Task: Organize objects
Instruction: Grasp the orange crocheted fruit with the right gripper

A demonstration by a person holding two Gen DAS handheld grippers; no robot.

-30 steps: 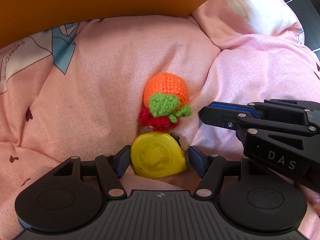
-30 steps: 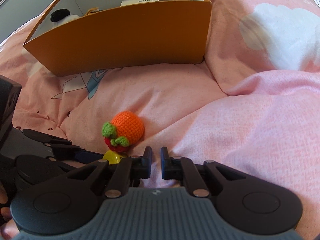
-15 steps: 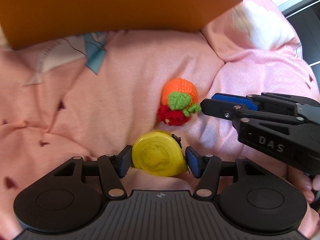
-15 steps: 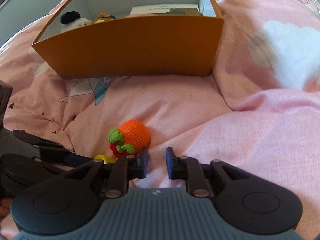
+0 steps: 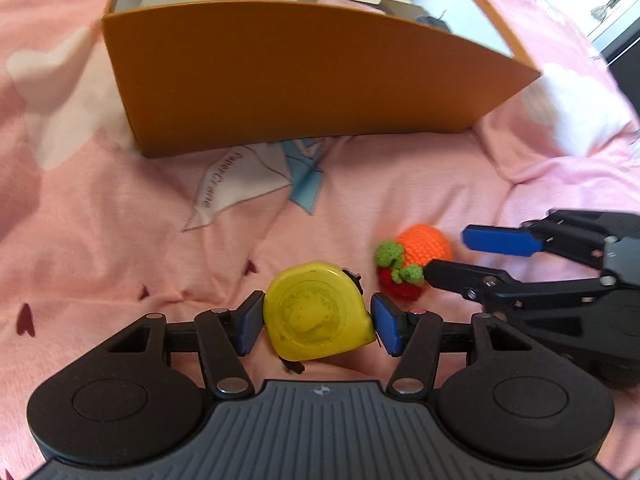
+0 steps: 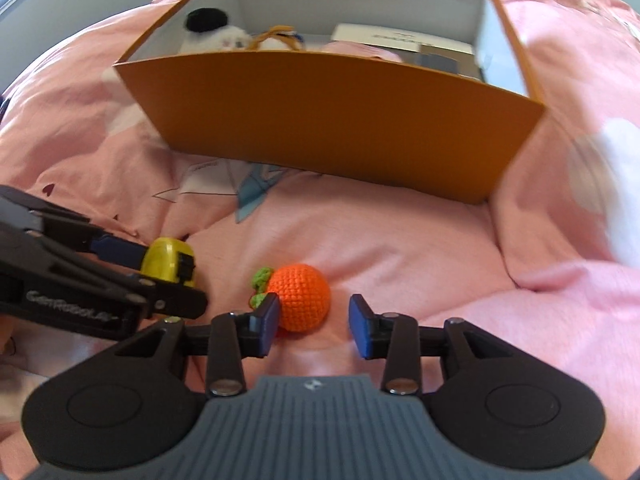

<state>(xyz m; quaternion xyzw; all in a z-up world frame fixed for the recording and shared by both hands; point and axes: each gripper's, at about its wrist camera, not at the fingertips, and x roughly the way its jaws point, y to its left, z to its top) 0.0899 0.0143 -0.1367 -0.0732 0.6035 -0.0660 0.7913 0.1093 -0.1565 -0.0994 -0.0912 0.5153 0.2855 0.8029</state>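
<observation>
A yellow tape measure sits clamped between the blue pads of the left gripper, both pads pressed flat against its sides, and it looks lifted a little off the pink bedspread. In the right wrist view the same tape measure shows at the left, gripped by the left gripper, whose black linkage reaches in from the left edge.

Just to the right of it, a small crocheted orange toy with green leaves and a red bit underneath lies on the bedspread. The right gripper is low over it with its jaws opening; the toy sits between them, its left side right at the left pad and a clear gap to the right pad. From the left wrist view the right gripper comes in from the right, its two fingers spread on either side of the toy.

Farther off stands an open orange cardboard box with white inner walls. Inside it are a white and black plush toy, something tan beside it, and a flat white card toward the right. A paper crane print shows on the bedspread in front of the box.
</observation>
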